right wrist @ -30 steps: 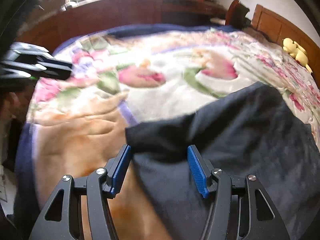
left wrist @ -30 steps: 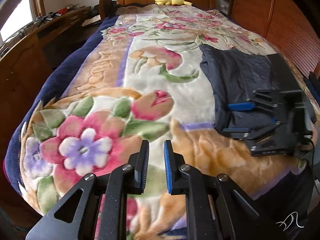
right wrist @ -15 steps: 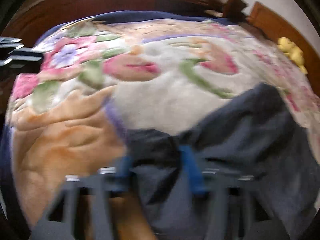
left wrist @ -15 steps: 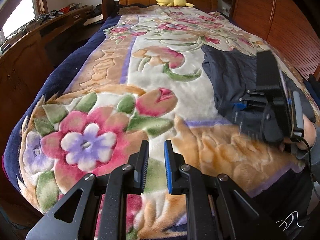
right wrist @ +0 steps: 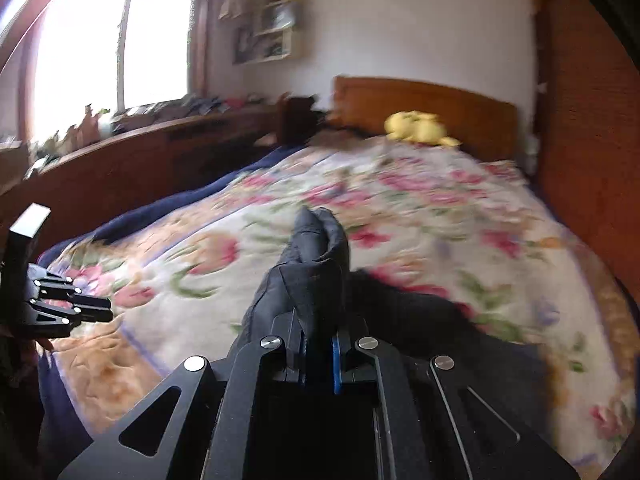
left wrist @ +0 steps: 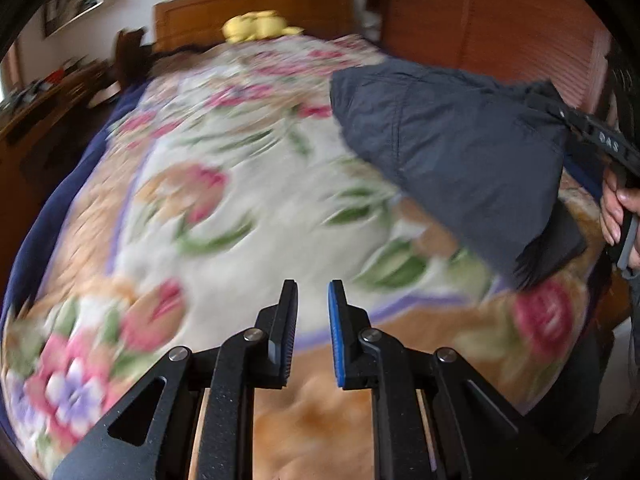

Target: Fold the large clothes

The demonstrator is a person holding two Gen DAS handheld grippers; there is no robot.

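Over the floral bed (left wrist: 248, 216), right tongs (right wrist: 318, 344) clench the dark garment (left wrist: 460, 152); left tongs (left wrist: 313, 332) gape empty.

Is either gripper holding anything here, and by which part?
The right gripper pinches the dark garment by a bunched edge, lifting it. The left gripper holds nothing.

A yellow plush toy (left wrist: 258, 26) lies against the wooden headboard (right wrist: 472, 114) on the floral blanket (left wrist: 248, 208).
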